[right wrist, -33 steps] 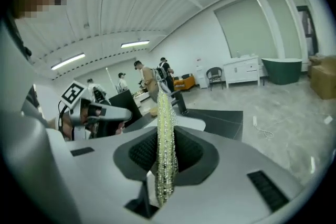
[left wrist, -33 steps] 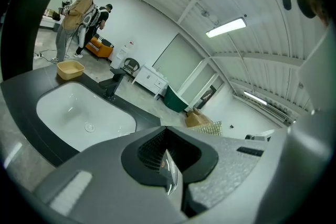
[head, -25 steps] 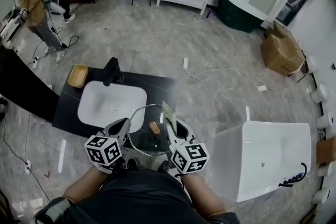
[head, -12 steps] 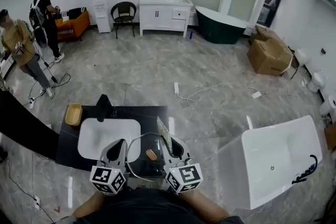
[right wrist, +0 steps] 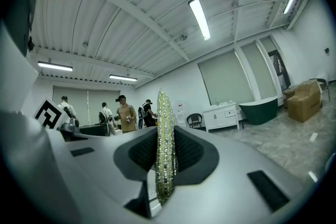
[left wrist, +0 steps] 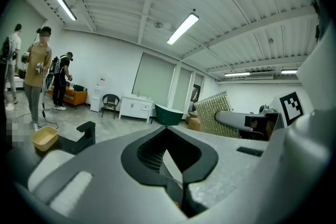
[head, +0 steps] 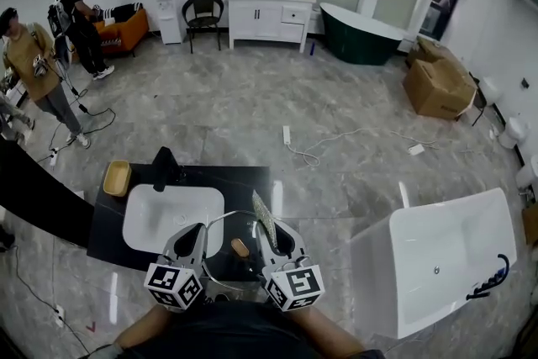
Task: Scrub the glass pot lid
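Over the counter's near edge, the glass pot lid with its brown knob is held up between both grippers. My left gripper is shut on the lid's left rim; in the left gripper view the thin glass edge runs between the jaws of that gripper. My right gripper is shut on a glittery green scouring pad, which stands upright beside the lid's right rim. The pad fills the jaw gap of the right gripper.
A white basin is set in a black counter, with a black faucet and a yellow dish behind it. A white bathtub stands at the right. People stand far left, and cables lie on the floor.
The head view has tilted up, so the grippers, lid and pad sit lower in the frame. Both grips look unchanged, and the pad stays beside the lid's right rim.
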Tool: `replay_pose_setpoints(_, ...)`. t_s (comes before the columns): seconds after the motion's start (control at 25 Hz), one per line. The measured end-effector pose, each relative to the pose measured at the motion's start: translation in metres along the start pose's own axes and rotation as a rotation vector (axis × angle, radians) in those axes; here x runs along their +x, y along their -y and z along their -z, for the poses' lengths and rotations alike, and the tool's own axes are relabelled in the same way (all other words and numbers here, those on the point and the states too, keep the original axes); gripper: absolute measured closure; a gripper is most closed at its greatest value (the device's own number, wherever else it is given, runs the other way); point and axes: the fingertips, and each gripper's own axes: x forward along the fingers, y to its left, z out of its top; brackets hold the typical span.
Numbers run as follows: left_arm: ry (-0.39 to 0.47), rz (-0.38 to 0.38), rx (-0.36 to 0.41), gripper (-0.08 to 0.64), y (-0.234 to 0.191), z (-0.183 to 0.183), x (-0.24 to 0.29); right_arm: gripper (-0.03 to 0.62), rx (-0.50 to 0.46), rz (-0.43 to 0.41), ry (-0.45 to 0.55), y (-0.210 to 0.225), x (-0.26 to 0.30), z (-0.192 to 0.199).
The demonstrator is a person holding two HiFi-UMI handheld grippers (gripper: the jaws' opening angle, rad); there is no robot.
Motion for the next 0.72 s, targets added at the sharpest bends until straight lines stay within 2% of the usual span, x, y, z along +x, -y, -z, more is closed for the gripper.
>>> replay_pose_setpoints(0.24,-0.021,-0.004,0.014,0.56,0.005,0.006,0.008,0.529,0.026,-0.023,-0.033,0.005,0.005,0.016)
replay_pose_setpoints(0.72,-0.016,-0.016,0.012,0.56,0.003,0.0,0.001,0.529,0.02,-0.049,-0.042,-0.007,0.007,0.013)
